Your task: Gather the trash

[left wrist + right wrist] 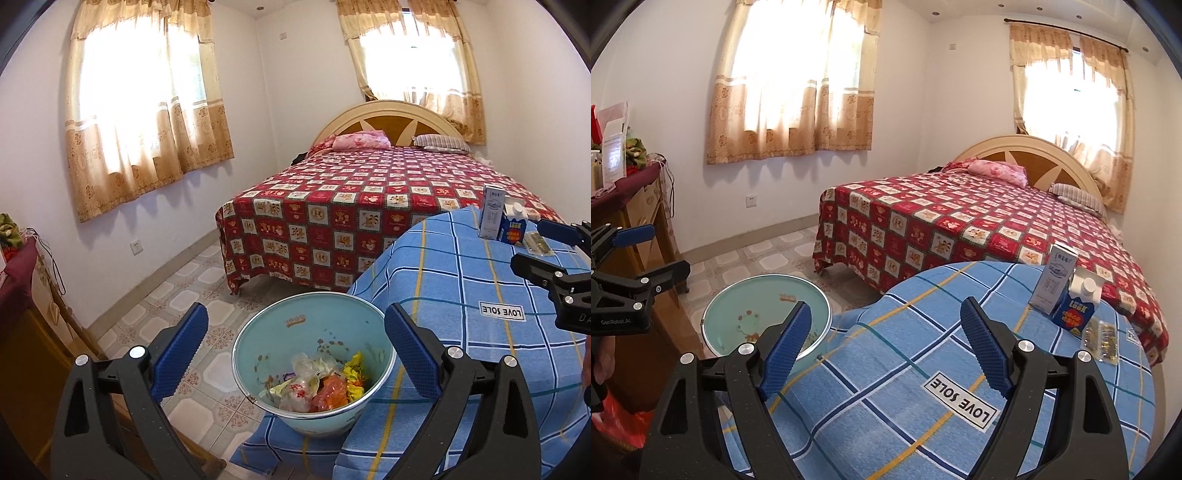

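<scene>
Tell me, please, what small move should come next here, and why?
Probably reach the right gripper, open and empty, toward the blue carton: wrappers already lie in the bucket, while both cartons still stand on the blue checked cloth.

1. This is a bedroom in a home: a double bed (pixel 369 206) fills the far corner, under a red patchwork spread with cartoon bears.
2. Its arched wooden headboard (pixel 384 120) stands against the wall, with a pink pillow (pixel 360 140) and a striped pillow (pixel 441 143) in front of it.
3. Beige flowered curtains (pixel 147 110) hang over two sunlit windows.
4. The tiled floor (pixel 177 306) is patterned, and a wall socket (pixel 137 246) sits low on the white wall.
5. A wooden cabinet (pixel 646 225) with household clutter on top stands at the left.
</scene>
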Available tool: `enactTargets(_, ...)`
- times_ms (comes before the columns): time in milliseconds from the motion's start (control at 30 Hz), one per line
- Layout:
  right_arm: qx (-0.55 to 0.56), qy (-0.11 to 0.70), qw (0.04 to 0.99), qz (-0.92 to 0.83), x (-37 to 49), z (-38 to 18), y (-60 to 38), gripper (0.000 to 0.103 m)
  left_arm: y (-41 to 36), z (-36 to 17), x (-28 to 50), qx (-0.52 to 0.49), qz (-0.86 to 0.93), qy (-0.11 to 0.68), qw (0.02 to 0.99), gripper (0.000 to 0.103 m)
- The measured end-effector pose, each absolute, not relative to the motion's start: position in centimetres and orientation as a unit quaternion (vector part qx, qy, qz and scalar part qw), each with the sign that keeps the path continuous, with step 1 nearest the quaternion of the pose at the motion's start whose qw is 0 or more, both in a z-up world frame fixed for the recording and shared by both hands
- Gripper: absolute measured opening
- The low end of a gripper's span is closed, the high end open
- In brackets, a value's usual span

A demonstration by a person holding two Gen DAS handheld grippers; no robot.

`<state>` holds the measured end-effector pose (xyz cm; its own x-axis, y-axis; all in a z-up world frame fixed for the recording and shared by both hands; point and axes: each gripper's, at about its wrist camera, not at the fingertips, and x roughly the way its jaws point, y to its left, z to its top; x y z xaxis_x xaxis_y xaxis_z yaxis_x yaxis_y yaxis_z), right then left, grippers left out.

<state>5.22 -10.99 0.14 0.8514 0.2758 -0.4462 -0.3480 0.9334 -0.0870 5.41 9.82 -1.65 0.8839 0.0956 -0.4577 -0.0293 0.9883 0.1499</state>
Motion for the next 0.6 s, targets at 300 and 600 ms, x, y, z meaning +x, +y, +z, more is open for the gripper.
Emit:
enactTargets(300,-0.082,0.22,0.958,0.163,5.11,0.15,-11.2,0.082,9.81,-1.67,5.39,0.07,0.033,0.239,0.968,0.095)
enactTargets(600,-0.08,0.222,0.958,0.161,5.01,-0.14,-11.43,0.082,9.54,-1.7,5.41,0.071,0.034,0.238,0.968,0.097)
